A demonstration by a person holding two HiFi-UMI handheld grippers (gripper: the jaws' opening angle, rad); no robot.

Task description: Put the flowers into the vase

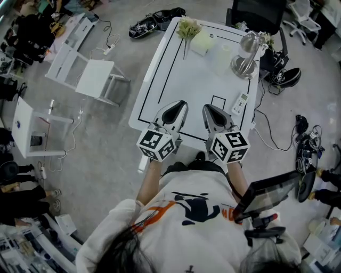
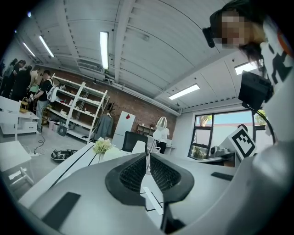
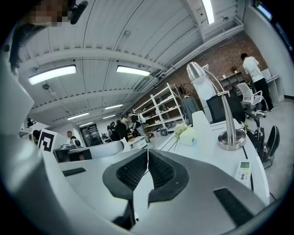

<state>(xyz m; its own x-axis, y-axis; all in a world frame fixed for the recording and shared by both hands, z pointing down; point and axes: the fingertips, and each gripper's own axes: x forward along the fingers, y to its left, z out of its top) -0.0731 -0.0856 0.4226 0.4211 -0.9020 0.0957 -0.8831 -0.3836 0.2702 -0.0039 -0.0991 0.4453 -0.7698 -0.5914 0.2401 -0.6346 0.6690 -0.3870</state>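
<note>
A bunch of pale green-white flowers (image 1: 187, 27) lies at the far end of the white table (image 1: 160, 69), beside a pale box (image 1: 202, 41). The white vase (image 1: 222, 57) stands upright to the right of them, near the lamp. My left gripper (image 1: 179, 104) and right gripper (image 1: 205, 108) hover side by side over the table's near edge, both shut and empty, far from the flowers. From the left gripper (image 2: 147, 158) the flowers (image 2: 102, 145) show far ahead to the left. Past the right gripper (image 3: 147, 153) I see the flowers (image 3: 180, 130) and the vase (image 3: 200, 123).
A chrome desk lamp (image 1: 246, 53) stands at the table's far right and a white remote (image 1: 241, 103) lies by the right edge. White shelf units (image 1: 88, 72) stand on the floor to the left, shoes (image 1: 154, 22) lie beyond the table, and a black chair (image 1: 256, 13) stands behind it.
</note>
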